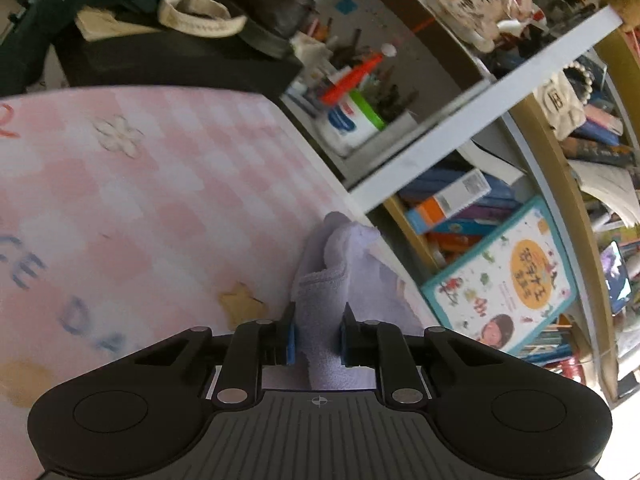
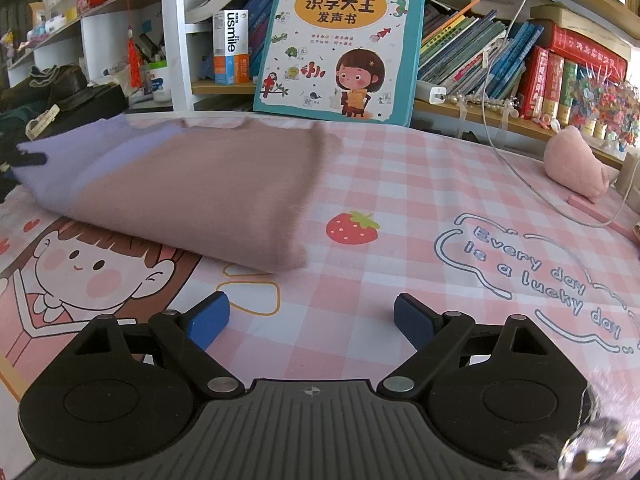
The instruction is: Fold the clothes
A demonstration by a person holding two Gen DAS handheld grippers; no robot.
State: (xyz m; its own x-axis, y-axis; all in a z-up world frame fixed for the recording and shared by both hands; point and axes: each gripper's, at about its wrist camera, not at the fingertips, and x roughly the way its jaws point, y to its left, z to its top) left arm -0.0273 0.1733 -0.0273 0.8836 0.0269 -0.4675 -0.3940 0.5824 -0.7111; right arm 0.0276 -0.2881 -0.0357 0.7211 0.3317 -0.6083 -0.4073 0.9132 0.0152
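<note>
Left wrist view first: the left gripper (image 1: 318, 334) has its blue pads (image 1: 291, 344) pinched in on a bunched-up bit of lavender cloth (image 1: 340, 264), so it's clamped on the garment. The fabric trails away from the fingers along the edge of the pink checkered table cover (image 1: 160, 184), right next to the bookshelf (image 1: 460, 148). This camera is tilted, so the whole room looks slanted. You also get stuff the other view barely catches: a dark pile of clothes and a cream strap (image 1: 200, 20) on a black box at the far end, plus a pen holder (image 1: 352, 112) on the shelf. The cartoon kids' book (image 1: 504, 280) is leaning against the shelf off to the right.

Right wrist view: the right gripper (image 2: 311, 316) is spread wide with nothing between its blue pads (image 2: 210, 318), hovering over the table cover (image 2: 400, 184). From here you actually see the whole garment (image 2: 192, 184), which the left view doesn't show. It's lying flat and folded on the left part of the table, mostly dusty pink-brown with a lavender section at its far left end. The kids' book (image 2: 340, 40) stands just behind it. Only this view shows the printed strawberry (image 2: 352, 228) just to the right of the garment, the "Every day is a lucky day" print (image 2: 540, 276), a pink plush toy (image 2: 576, 168) far right, and a white cable (image 2: 496, 120) hanging down.
</note>
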